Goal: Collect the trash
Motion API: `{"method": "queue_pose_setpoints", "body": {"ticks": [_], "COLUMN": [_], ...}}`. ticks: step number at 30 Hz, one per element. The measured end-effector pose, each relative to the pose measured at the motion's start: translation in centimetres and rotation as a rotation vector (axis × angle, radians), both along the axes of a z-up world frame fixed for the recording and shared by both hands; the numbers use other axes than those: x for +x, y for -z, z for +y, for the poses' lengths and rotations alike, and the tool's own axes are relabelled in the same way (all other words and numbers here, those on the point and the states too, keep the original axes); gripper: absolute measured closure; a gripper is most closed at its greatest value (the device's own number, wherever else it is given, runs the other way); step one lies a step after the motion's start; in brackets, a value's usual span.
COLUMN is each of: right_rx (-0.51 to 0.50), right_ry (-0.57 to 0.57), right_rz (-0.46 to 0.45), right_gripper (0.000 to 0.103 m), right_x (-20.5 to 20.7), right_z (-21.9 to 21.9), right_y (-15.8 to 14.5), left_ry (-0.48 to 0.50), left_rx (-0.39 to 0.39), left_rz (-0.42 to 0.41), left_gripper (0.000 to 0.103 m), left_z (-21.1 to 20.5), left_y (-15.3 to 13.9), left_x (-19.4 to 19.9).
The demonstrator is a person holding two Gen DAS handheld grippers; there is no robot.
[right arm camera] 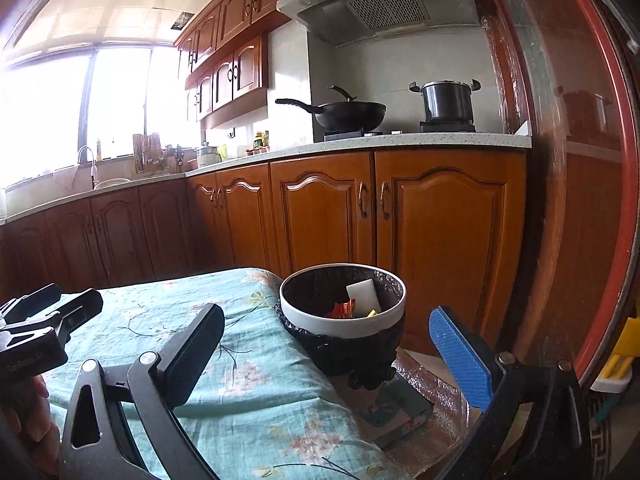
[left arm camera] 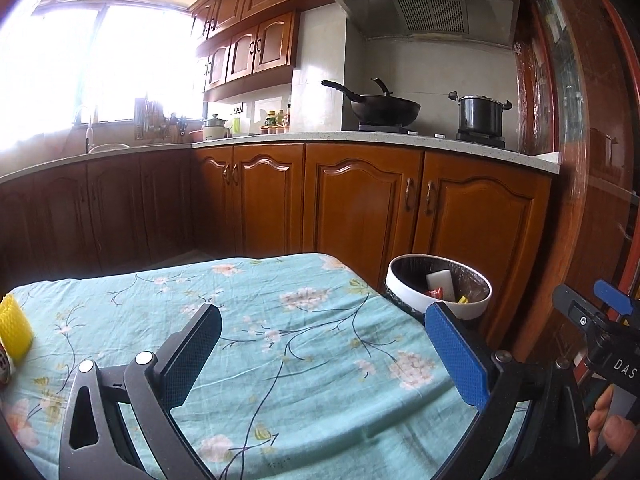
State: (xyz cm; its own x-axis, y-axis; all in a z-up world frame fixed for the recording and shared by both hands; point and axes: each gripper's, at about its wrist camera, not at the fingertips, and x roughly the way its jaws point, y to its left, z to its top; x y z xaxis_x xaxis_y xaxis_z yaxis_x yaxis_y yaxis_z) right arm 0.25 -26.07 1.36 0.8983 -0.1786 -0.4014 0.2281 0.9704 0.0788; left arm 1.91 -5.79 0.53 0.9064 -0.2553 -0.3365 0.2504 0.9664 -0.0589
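Both jaws apart, empty. Yellow foam sleeve [left arm camera: 15, 327] upright at worktop [left arm camera: 304, 344] left edge, nearer left gripper [left arm camera: 320, 356]; bin [right arm camera: 342, 322] off right corner, before right gripper [right arm camera: 336, 354].

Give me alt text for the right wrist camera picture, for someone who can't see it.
The open, empty right gripper points at a white-rimmed trash bin, lined with a black bag and holding wrappers, beside a table with a teal floral tablecloth. Behind are wooden kitchen cabinets and a stove.
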Motion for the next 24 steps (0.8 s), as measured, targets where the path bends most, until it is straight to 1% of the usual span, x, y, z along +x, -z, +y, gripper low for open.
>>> {"method": "queue_pose_setpoints", "body": {"ticks": [3,13,24], "right_rx": [-0.008,0.012,0.028], "right_ry": [0.005,0.005,-0.001], "right_rz": [-0.007,-0.014,-0.01], "right_gripper": [0.0,0.0,0.0], "right_x": [-0.34,-0.66,-0.67], "right_z": [0.15,-0.24,-0.29], "right_y": [-0.22,-0.45,-0.48], "left_ry": [0.003,0.033,0.038], "left_rx": [-0.001,0.004,0.002], "left_rz": [0.004,0.009,0.022], "left_gripper": [0.001,0.001,0.001], "left_z": [-0.1,-0.31,-0.15], "left_y": [-0.24,-0.35,-0.35], "left_x": [0.41,0.41,0.5]}}
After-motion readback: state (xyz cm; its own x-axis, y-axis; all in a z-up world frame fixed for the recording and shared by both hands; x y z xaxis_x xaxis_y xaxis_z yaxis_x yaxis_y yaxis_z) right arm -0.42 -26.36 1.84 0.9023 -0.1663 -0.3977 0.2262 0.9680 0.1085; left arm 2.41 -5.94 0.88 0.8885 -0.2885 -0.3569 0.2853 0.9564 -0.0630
